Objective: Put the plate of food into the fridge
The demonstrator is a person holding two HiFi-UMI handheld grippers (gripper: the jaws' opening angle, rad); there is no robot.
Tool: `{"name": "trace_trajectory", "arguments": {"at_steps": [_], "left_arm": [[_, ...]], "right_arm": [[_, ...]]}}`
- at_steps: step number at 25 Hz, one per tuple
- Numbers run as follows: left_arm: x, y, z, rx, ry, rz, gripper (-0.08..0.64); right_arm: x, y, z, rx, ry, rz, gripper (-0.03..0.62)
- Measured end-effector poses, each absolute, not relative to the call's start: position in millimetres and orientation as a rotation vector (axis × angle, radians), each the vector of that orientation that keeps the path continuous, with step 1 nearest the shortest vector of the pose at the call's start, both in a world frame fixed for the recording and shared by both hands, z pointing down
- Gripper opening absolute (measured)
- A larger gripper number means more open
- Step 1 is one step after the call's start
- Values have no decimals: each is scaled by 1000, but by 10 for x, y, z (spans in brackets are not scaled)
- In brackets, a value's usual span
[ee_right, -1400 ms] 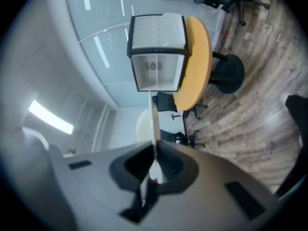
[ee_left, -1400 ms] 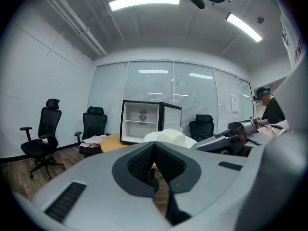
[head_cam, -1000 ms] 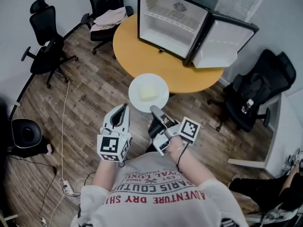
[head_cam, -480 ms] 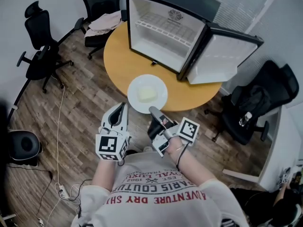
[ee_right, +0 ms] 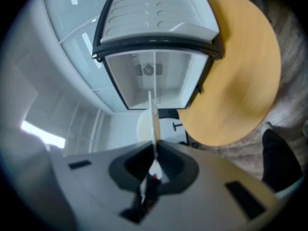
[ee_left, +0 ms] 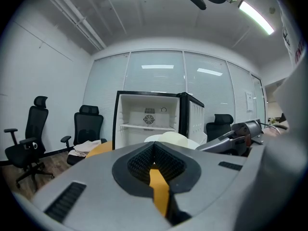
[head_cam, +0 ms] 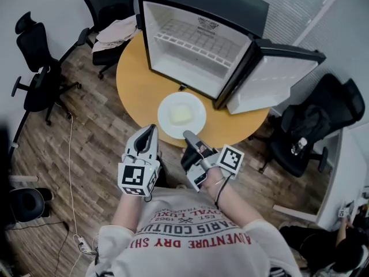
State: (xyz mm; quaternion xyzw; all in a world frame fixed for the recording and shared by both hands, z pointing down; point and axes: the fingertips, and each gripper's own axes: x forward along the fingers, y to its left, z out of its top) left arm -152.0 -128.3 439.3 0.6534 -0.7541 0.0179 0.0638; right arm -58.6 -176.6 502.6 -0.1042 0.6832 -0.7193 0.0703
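Right gripper (head_cam: 188,135) clamps the round white plate (head_cam: 165,109) of pale food (head_cam: 180,114) by its near rim; left gripper (head_cam: 150,129) closed, empty. Open black fridge (head_cam: 230,4) ahead: insertion outstanding.

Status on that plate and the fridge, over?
Right gripper shut on plate rim; left gripper shut, empty. Food on plate, not yet in fridge. Door open, nothing blocking.

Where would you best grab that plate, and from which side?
By its thin rim, at the edge nearest the person, coming in level from the side. The plate is flat and shallow, and the food sits in its middle, so only the rim is free to pinch, one jaw above and one below. The right gripper is clamped on it just there.
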Motion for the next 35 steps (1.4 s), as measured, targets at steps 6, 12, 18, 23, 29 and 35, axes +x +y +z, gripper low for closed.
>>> {"name": "trace_trajectory", "arguments": {"at_steps": [6, 12, 18, 23, 29, 35], "left_arm": [[-2058, -1905, 4326, 2093, -2177, 72, 29], [-2456, -2463, 4273, 2244, -2052, 106, 29], [-2797, -2888, 4275, 2343, -1941, 109, 29], [-2977, -3248, 4286, 2423, -1844, 106, 28], [-3054, -3601, 4277, 2490, -1749, 93, 29], [-3046, -3757, 4267, 2535, -1680, 94, 29]], "right_arm": [[-1032, -2204, 5043, -423, 1968, -2122, 38], [-1429, -2693, 4937, -506, 1901, -2032, 38], [-1689, -3115, 4883, -601, 1814, -1944, 38], [-1854, -3390, 4882, -666, 1746, -1890, 38], [-1929, -3680, 4865, -735, 1699, -1835, 38], [-1901, -3880, 4885, -794, 1640, -1812, 40]]}}
